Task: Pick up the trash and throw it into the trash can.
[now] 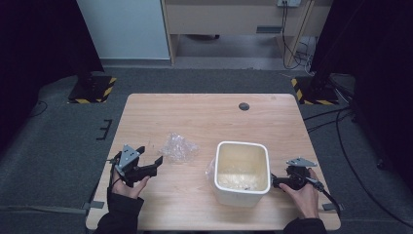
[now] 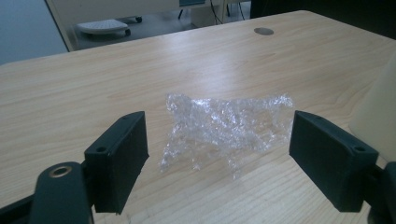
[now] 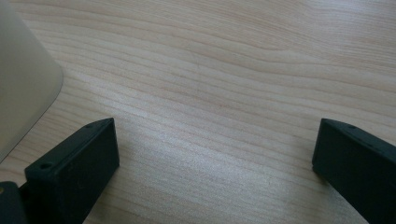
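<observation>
A crumpled piece of clear plastic wrap (image 1: 179,147) lies on the wooden table (image 1: 209,117), left of a cream square bin (image 1: 242,173). My left gripper (image 1: 148,158) stands open just left of the wrap, held by a hand in a dark sleeve. In the left gripper view the wrap (image 2: 229,126) lies a little beyond and between the two spread jaws of the left gripper (image 2: 217,161), apart from them. My right gripper (image 1: 276,181) is open beside the bin's right wall, low over the table. In the right gripper view the right gripper (image 3: 215,163) has bare wood between its jaws and the bin wall (image 3: 21,88) at left.
The bin holds some clear plastic at its bottom (image 1: 238,181), and a bit of wrap sticks out at its left side (image 1: 210,168). A dark round grommet (image 1: 244,106) sits near the table's far edge. Grey carpet and black stands surround the table.
</observation>
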A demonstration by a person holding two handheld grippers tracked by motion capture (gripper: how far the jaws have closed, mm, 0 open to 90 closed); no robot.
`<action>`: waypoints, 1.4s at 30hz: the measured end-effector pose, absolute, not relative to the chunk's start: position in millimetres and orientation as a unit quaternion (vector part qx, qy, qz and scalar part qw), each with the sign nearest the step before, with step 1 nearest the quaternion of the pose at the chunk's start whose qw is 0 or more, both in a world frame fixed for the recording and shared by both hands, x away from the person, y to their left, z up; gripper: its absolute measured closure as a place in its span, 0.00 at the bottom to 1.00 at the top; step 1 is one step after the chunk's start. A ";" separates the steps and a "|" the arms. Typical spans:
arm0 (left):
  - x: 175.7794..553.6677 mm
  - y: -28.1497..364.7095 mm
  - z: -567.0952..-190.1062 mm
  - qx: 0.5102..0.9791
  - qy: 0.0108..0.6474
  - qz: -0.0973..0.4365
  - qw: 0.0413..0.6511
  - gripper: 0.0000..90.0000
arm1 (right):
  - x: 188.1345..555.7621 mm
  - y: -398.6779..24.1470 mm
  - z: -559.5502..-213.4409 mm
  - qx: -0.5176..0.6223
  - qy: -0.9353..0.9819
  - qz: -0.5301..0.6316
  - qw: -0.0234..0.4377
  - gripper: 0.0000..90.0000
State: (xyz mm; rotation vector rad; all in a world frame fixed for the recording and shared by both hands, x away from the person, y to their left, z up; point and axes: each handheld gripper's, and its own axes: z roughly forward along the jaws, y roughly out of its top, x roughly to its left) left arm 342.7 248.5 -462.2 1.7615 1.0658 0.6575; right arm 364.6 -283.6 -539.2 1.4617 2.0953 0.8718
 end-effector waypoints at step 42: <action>408.0 228.4 -458.3 0.710 0.437 0.280 0.476 0.23 | 365.0 -283.5 -539.4 0.529 0.757 0.316 0.218 0.00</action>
